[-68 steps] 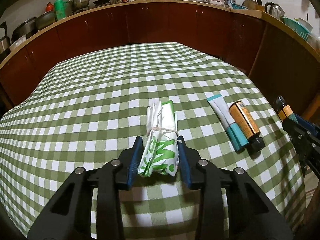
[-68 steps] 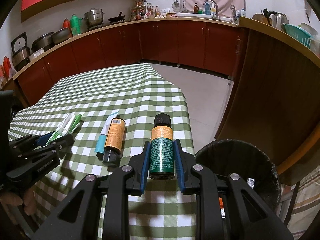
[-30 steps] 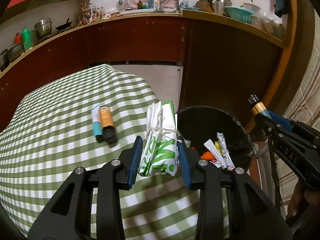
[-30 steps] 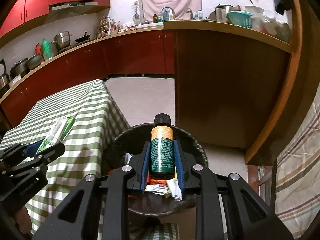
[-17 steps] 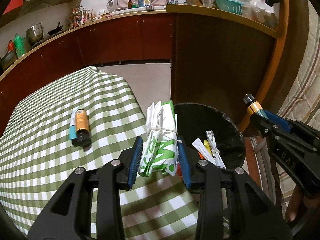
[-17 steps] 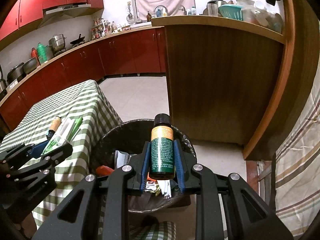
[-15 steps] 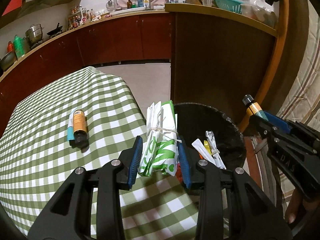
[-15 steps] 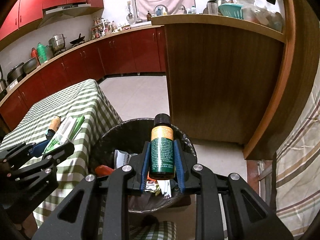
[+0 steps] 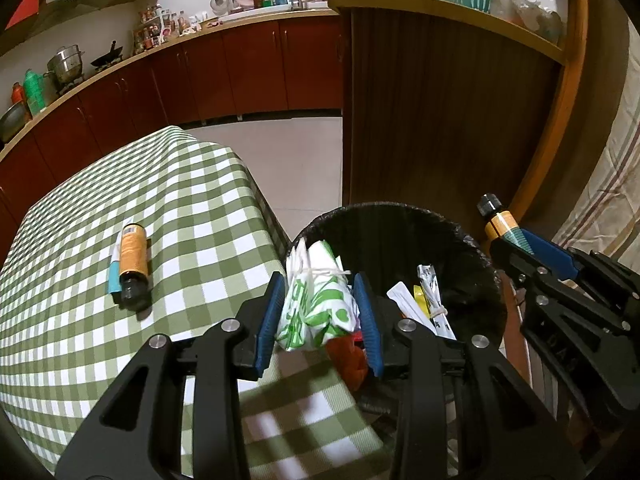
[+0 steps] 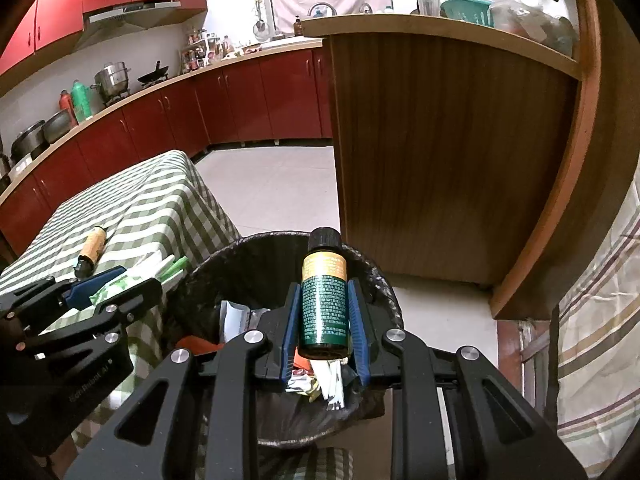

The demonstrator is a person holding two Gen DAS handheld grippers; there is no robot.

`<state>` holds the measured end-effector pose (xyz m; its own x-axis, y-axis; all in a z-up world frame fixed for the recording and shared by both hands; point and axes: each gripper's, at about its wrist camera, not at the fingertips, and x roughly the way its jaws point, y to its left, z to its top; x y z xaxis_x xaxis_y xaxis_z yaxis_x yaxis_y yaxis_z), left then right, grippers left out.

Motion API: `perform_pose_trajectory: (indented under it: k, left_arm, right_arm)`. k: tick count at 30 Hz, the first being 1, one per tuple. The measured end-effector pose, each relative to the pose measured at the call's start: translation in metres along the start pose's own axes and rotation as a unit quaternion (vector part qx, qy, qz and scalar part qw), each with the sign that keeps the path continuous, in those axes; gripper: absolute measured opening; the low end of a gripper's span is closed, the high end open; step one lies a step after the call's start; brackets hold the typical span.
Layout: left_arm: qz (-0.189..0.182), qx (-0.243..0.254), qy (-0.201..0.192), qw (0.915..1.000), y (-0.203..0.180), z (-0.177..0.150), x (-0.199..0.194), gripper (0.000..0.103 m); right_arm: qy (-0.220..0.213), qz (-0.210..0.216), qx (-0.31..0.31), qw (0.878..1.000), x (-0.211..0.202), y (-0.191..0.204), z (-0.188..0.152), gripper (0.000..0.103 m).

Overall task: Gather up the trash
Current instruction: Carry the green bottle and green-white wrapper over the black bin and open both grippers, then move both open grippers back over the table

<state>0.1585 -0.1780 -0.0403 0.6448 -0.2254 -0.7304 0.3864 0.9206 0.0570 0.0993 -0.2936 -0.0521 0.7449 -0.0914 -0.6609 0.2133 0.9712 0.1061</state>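
Checked table (image 9: 192,208); bottle (image 9: 133,256), tube (image 9: 115,276)

My left gripper (image 9: 319,312) hides the bin (image 9: 460,240) near rim. Tube (image 9: 114,276) mostly behind orange bottle (image 9: 132,258); label text unreadable.

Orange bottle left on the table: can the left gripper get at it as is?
Probably not yet. The left gripper is shut on the green-and-white packet over the trash bin. The orange bottle lies unobstructed on the checked tablecloth beside a blue tube.
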Motion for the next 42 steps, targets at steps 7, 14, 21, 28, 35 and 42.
perform_pose_trajectory:
  k: [7, 14, 21, 28, 35, 42]
  left_arm:
    - [-0.004, 0.0, 0.018, 0.9998, -0.001, 0.003, 0.012, 0.049]
    - [-0.006, -0.009, 0.017, 0.9998, 0.003, 0.002, 0.012, 0.056]
    - [0.0, -0.01, 0.002, 1.0, 0.006, 0.005, 0.001, 0.066]
    - [0.005, -0.023, -0.011, 0.9997, 0.021, 0.008, -0.015, 0.068]
    - [0.021, -0.045, -0.021, 0.9986, 0.052, 0.004, -0.032, 0.068]
    - [0.058, -0.08, -0.021, 0.9948, 0.106, -0.006, -0.044, 0.069]
  right_arm:
    - [0.007, 0.004, 0.001, 1.0, 0.017, -0.002, 0.0, 0.025]
    - [0.007, 0.002, 0.003, 1.0, 0.019, -0.004, -0.001, 0.03]
    - [0.001, -0.002, 0.007, 1.0, 0.012, -0.004, 0.001, 0.037]
    - [-0.007, -0.005, 0.005, 1.0, 0.003, 0.002, 0.006, 0.041]
    - [-0.011, 0.007, -0.003, 1.0, -0.002, 0.022, 0.014, 0.043]
    - [-0.01, 0.04, -0.027, 0.999, 0.002, 0.068, 0.023, 0.043]
